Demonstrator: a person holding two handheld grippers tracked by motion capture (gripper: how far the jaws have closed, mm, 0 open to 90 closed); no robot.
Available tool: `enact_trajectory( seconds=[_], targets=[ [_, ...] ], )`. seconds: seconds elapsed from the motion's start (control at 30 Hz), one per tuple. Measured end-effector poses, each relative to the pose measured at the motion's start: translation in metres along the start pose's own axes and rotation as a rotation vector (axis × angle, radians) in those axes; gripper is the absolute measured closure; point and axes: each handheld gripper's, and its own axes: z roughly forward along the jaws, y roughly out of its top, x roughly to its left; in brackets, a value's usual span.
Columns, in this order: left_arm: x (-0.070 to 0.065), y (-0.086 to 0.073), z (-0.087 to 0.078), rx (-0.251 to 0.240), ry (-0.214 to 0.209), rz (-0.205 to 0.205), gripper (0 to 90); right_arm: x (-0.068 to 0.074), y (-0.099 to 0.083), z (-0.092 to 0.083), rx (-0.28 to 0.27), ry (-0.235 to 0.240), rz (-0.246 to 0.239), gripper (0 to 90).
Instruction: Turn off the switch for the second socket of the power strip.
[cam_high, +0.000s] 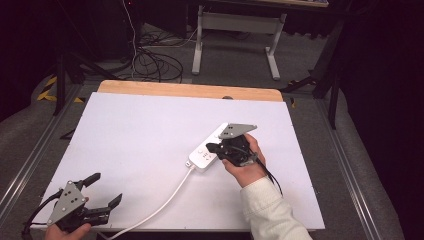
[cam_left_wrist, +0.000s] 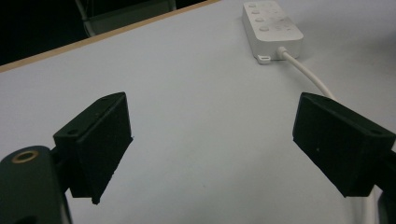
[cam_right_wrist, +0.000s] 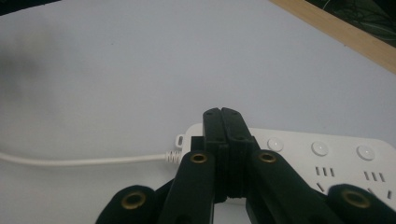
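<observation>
A white power strip (cam_high: 206, 151) lies aslant near the middle right of the white table, its round buttons (cam_right_wrist: 319, 148) and sockets facing up. Its white cable (cam_high: 165, 202) runs from the near end toward the table's front edge. My right gripper (cam_high: 211, 148) hovers over the strip's cable end with its jaws pressed together and nothing between them; the fingertips (cam_right_wrist: 222, 116) sit just above the strip (cam_right_wrist: 327, 161). My left gripper (cam_high: 106, 189) rests at the front left corner, jaws wide apart and empty. From it the strip (cam_left_wrist: 273, 29) and cable (cam_left_wrist: 308, 77) lie ahead to the right.
A wooden strip (cam_high: 190, 90) borders the table's far edge. Beyond it stand a white desk frame (cam_high: 235, 35) and loose cables (cam_high: 152, 62) on the grey floor. Metal rails (cam_high: 30, 160) run along both sides of the table.
</observation>
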Motion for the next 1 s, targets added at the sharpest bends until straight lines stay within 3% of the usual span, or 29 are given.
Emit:
enact_trajectory(
  seconds=[0.13, 0.53, 0.67, 1.0],
  targets=[
    [0.000, 0.000, -0.001, 0.001, 0.000, 0.001, 12.4, -0.010, -0.001, 0.016, 0.017, -0.016, 0.017, 90.0],
    [0.000, 0.000, 0.000, 0.001, 0.000, 0.005, 12.4, -0.026, -0.005, 0.041, 0.040, -0.082, 0.068, 90.0],
    [0.000, 0.000, 0.000, 0.004, -0.002, 0.001, 12.4, -0.031, -0.008, 0.048, 0.036, -0.064, 0.107, 90.0],
    [0.001, -0.001, 0.000, 0.004, 0.001, -0.003, 12.4, -0.038, -0.013, 0.062, 0.058, -0.107, 0.118, 90.0]
  ],
)
